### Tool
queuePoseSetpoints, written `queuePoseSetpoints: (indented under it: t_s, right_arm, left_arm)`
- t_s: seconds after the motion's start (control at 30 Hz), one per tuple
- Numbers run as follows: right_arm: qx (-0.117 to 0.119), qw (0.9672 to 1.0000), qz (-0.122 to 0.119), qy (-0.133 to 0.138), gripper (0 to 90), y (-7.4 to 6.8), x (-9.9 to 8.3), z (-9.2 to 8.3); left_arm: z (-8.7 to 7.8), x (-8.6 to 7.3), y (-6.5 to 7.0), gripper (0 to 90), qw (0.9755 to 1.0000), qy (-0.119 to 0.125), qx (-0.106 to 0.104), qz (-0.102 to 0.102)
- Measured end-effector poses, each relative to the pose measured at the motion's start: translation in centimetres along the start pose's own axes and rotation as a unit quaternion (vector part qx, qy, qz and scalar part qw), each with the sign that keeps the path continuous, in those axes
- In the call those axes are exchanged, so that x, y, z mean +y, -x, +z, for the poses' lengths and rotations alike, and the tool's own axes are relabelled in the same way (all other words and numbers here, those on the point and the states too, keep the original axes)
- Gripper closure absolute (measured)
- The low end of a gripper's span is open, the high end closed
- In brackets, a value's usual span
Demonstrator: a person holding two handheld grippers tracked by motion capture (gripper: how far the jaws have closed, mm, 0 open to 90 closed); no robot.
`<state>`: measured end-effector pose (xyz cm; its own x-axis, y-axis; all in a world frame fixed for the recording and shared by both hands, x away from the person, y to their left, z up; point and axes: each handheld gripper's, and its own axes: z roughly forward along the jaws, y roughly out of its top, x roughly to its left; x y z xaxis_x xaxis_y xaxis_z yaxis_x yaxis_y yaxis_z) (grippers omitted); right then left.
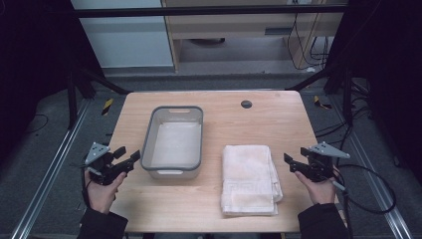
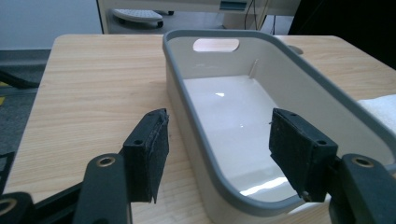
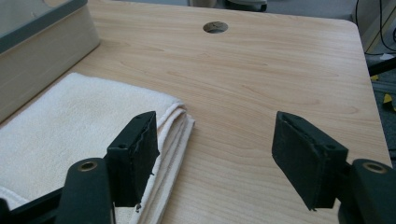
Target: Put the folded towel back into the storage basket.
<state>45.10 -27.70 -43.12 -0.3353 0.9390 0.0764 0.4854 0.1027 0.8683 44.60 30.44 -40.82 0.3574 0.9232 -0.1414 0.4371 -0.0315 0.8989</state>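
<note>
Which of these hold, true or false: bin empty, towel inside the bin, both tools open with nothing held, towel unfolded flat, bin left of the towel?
1. The grey-rimmed bin is empty. True.
2. The folded towel lies inside the bin. False: it lies on the table, beside the bin.
3. The left tool and the right tool are both open with nothing between their jaws. True.
4. The towel is spread out in a single layer. False: it is folded, with stacked layers visible at its edge in the right gripper view.
5. In the high view, the bin sits left of the towel. True.
</note>
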Motion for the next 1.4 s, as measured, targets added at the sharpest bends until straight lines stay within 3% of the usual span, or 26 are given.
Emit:
queuePoseSetpoints:
  t_s: [0.4,0.8,1.4]
  right_arm:
    - [0.007,0.9999,-0.009,0.005,31.9,-0.3,0.6,0.0]
    - [0.017,0.9994,-0.026,0.012,30.5,-0.9,1.6,0.4]
    - [0.037,0.9986,-0.034,0.013,26.9,-1.4,2.8,1.0]
  left_arm:
    - [0.4,0.8,2.0,36.7,0.9997,0.002,-0.014,0.018]
    - [0.8,1.7,5.1,35.7,0.998,0.007,-0.041,0.047]
    - [2.3,2.0,10.3,36.8,0.9927,0.003,-0.087,0.084]
